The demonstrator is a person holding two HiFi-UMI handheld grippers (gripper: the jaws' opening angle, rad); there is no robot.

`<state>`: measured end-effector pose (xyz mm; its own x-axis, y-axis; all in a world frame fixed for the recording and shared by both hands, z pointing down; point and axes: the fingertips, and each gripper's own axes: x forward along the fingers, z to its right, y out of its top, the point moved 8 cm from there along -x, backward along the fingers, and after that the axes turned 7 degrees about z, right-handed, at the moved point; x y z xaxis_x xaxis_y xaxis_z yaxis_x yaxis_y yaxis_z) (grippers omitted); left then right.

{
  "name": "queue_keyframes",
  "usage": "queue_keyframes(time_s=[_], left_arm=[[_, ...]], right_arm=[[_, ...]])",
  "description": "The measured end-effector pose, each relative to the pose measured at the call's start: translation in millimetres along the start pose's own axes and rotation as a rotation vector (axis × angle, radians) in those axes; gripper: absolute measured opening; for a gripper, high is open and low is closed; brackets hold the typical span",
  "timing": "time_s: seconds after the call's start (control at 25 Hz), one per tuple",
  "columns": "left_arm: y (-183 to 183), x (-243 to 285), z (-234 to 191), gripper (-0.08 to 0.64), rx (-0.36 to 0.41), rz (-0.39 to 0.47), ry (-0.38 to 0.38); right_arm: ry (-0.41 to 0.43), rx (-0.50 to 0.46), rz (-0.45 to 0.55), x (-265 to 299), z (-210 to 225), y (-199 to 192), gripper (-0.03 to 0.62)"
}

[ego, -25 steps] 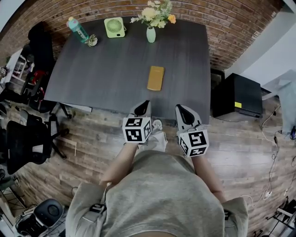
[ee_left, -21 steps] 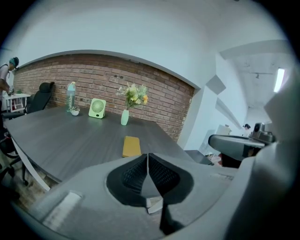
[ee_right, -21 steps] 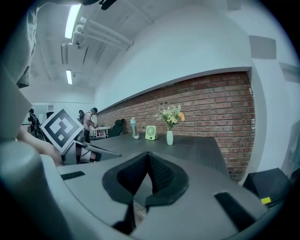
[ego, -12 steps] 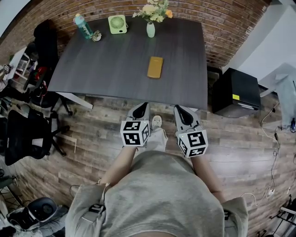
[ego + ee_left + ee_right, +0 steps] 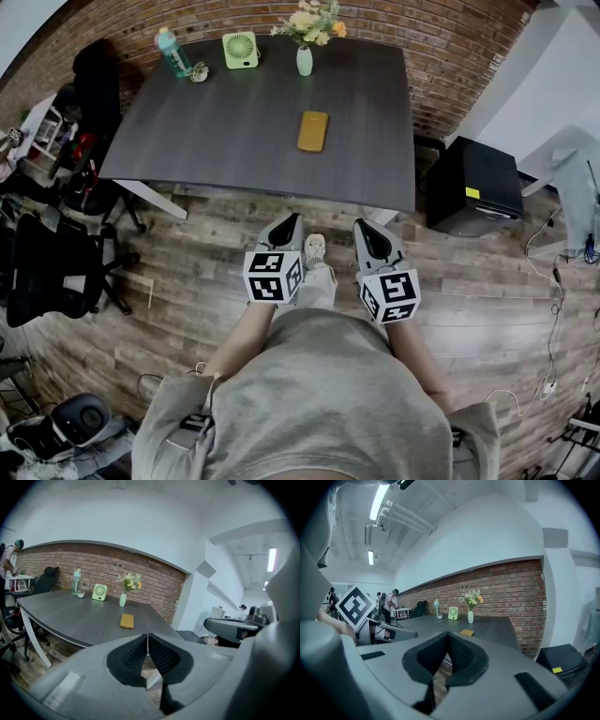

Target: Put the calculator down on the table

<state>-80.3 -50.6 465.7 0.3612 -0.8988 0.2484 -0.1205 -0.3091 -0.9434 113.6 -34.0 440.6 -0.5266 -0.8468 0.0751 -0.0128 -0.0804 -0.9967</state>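
The yellow calculator (image 5: pixel 313 130) lies flat on the dark grey table (image 5: pixel 216 131), right of its middle; it also shows small in the left gripper view (image 5: pixel 126 620) and the right gripper view (image 5: pixel 467 632). My left gripper (image 5: pixel 292 219) and right gripper (image 5: pixel 362 227) hang side by side over the wooden floor, well short of the table's near edge. Both are shut with nothing between the pads, as seen along the left gripper's (image 5: pixel 148 635) and the right gripper's (image 5: pixel 449 637) own jaws.
At the table's far edge stand a green fan (image 5: pixel 240 49), a vase of flowers (image 5: pixel 305 58) and a teal bottle (image 5: pixel 171 52). A black cabinet (image 5: pixel 473 192) sits right of the table. Office chairs (image 5: pixel 47 281) crowd the left. People stand far off (image 5: pixel 391 602).
The table and calculator have drawn farther away in the head view as both grippers moved back from the table. Both stay shut and empty.
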Motion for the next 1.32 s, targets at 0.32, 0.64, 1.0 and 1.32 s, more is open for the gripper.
queue_keyframes(time_s=[0.32, 0.64, 1.0, 1.32], left_arm=[[-2, -12, 7, 0.026, 0.001, 0.014, -0.008], [-1, -15, 9, 0.026, 0.002, 0.017, -0.013], [0, -14, 11, 0.026, -0.002, 0.018, -0.008], [1, -6, 15, 0.026, -0.001, 0.009, -0.011]], right_arm=[[-0.019, -0.011, -0.009, -13, -5, -3, 0.002], [-0.039, -0.020, -0.006, -18, -4, -1, 0.002], [-0.042, -0.019, 0.006, -18, 1, 1, 0.002], [-0.048, -0.021, 0.009, -17, 10, 2, 0.002]])
